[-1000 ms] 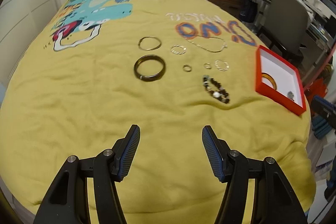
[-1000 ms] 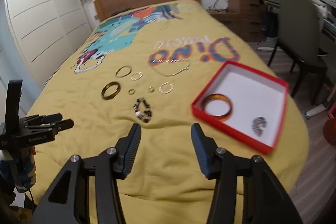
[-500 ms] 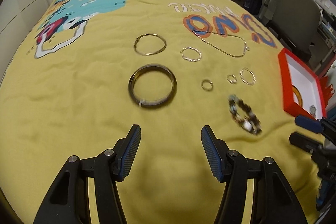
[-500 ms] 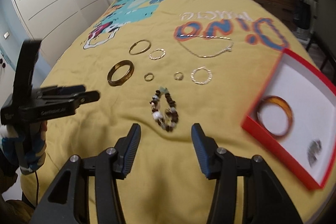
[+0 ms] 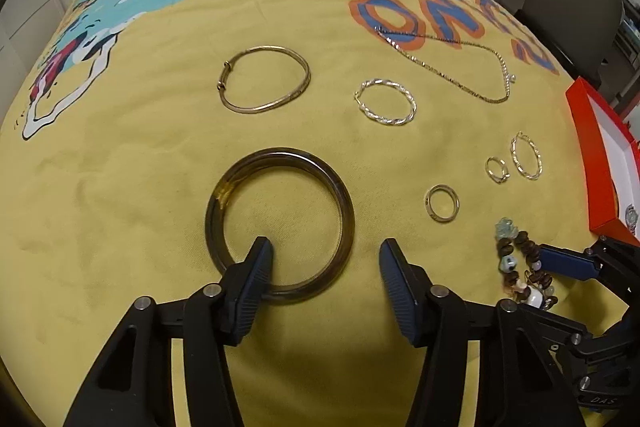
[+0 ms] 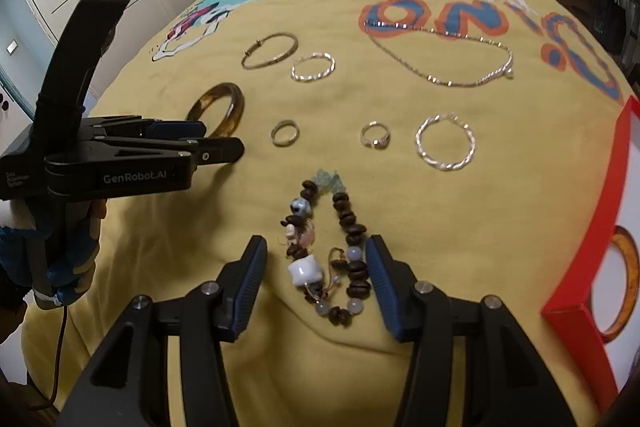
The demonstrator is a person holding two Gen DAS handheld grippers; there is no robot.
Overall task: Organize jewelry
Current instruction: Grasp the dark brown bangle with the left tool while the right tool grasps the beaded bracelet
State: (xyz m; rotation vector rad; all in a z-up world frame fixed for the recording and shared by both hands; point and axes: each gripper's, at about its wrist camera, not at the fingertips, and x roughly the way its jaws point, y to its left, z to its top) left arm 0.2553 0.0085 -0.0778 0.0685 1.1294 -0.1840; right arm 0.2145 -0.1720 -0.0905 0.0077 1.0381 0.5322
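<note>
The left gripper (image 5: 325,259) hung low over the yellow bedspread (image 5: 120,187), its jaws apart and just narrowed, one finger (image 5: 252,279) inside the dark bangle (image 5: 280,223) and the other outside it, neither visibly pressing the rim. Beyond the bangle lay a thin gold bracelet (image 5: 264,79), then a twisted silver hoop (image 5: 386,101) and a chain necklace (image 5: 452,67) across the printed letters. Further right sat a plain ring (image 5: 441,203), a smaller ring (image 5: 497,169) and a second twisted hoop (image 5: 526,155). The right gripper (image 6: 316,267) stood with jaws released on either side of the beaded bracelet (image 6: 328,247), which lay flat on the bedspread between them, untouched. At the far right, the red box (image 6: 592,227) held an amber bangle (image 6: 624,287).
</note>
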